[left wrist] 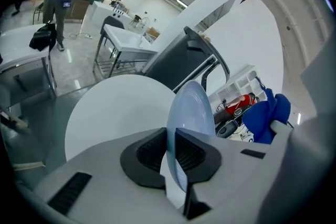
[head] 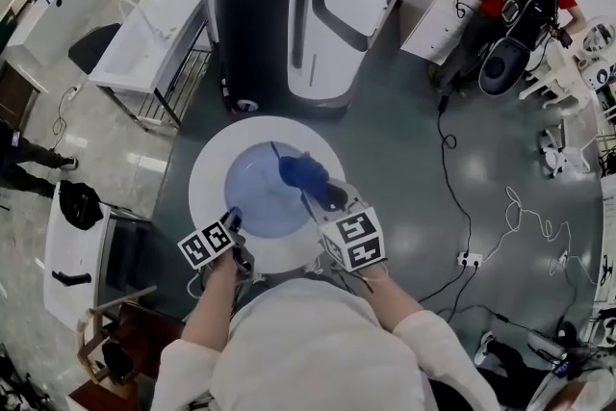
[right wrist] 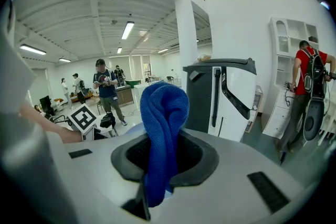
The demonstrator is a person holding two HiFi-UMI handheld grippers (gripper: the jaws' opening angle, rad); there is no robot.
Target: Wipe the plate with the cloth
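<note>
The round white counter (head: 204, 170) carries the pale blue plate (head: 252, 197) near its middle; I cannot tell whether the plate lies flat on it or is raised a little. The blue cloth (head: 301, 170) sits bunched over the plate's 2 o'clock part. The left tool (head: 234, 224) is pressed together on the plate's rim at about 7 o'clock, and the right tool (head: 325, 199) pinches the cloth. From the cloth the plate's open face stretches toward 9 o'clock, so the right hand looks best placed to sweep.
</note>
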